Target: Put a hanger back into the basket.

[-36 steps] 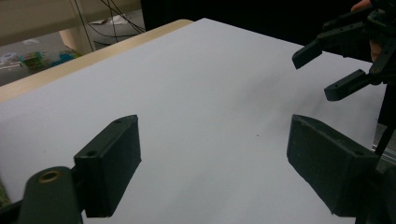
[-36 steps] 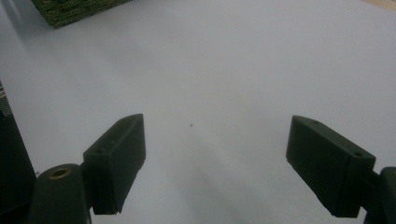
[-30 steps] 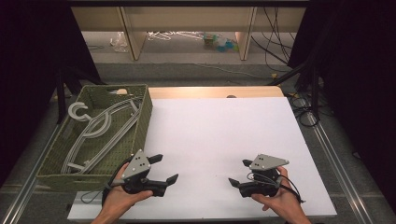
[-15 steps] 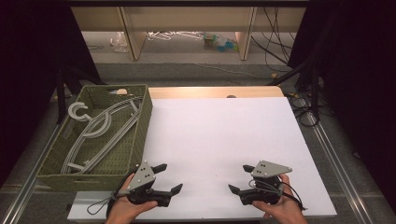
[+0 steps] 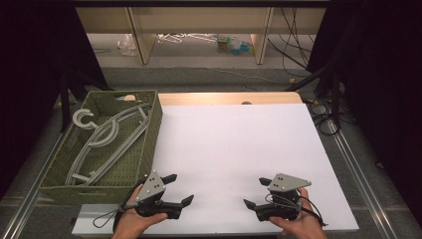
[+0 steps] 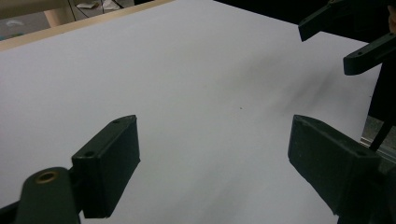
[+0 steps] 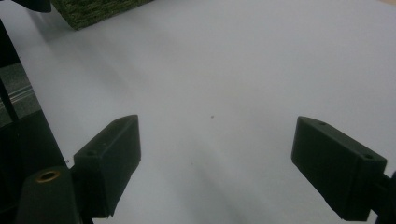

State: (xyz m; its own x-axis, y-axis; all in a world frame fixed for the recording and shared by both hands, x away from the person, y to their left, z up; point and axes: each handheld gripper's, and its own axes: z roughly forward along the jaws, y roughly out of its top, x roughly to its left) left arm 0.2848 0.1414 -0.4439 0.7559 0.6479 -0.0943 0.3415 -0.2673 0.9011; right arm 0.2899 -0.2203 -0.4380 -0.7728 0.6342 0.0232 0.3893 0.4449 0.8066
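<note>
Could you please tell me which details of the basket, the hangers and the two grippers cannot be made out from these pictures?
- Hangers, high view: they overlap in the green basket, so their number is unclear.
- Basket, right gripper view: cut off by the top edge; only a corner shows.
- Left gripper and right gripper, high view: the hands cover the handles.
- Items on the far floor, high view: too small to identify.

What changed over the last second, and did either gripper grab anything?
Both hands drew back toward the near table edge. The left gripper slid back and slightly right; the right gripper moved back only a little. Both stayed open and empty, with nothing taken or released. The basket and the grey hangers inside it did not move.
</note>
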